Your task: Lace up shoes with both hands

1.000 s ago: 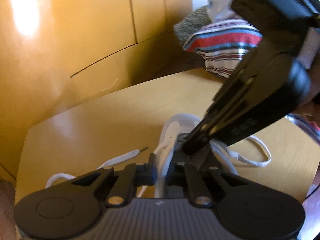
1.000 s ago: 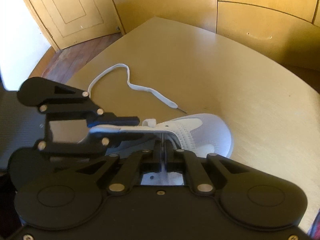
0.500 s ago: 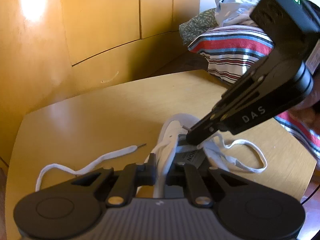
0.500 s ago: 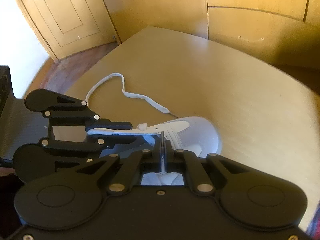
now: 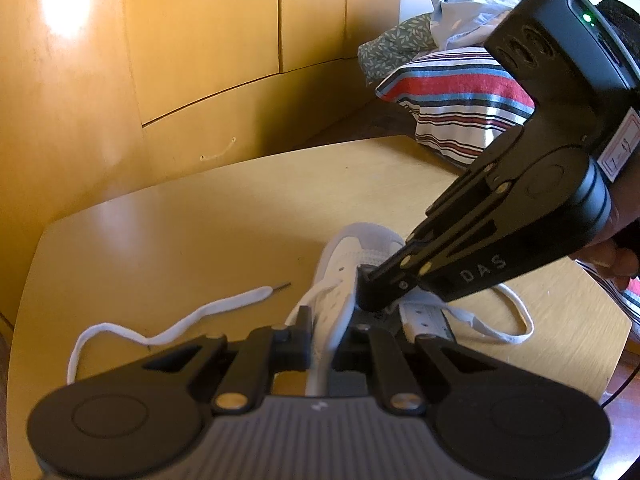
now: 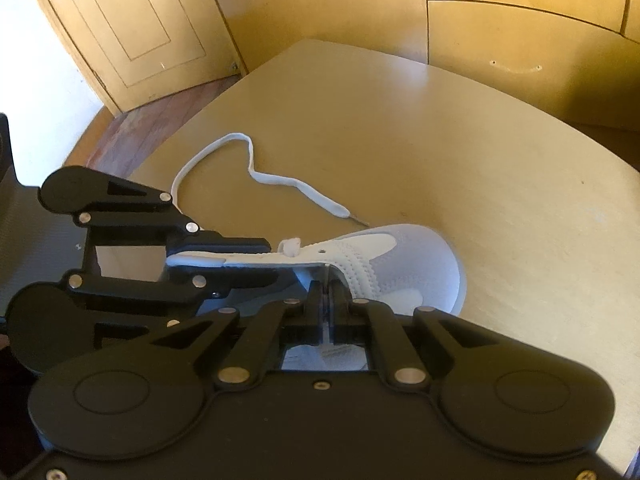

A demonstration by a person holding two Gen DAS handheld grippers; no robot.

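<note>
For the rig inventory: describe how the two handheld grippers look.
Both are matte black with linkage fingers and silver pivot pins. The right gripper carries "DAS" lettering, a green light and a white label; the left gripper has a grey ribbed body and round side discs.

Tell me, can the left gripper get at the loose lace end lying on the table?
Probably not yet: the left gripper is shut on the shoe's side. The lace end itself lies unobstructed.

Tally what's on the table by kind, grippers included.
White shoe: 1
White lace ends lying loose on the table: 2, one on the left gripper's side, one loop under the right gripper
Grippers: 2, left gripper clamped on the shoe's eyelet flap, right gripper pinching a lace tip
Total: 5
</note>
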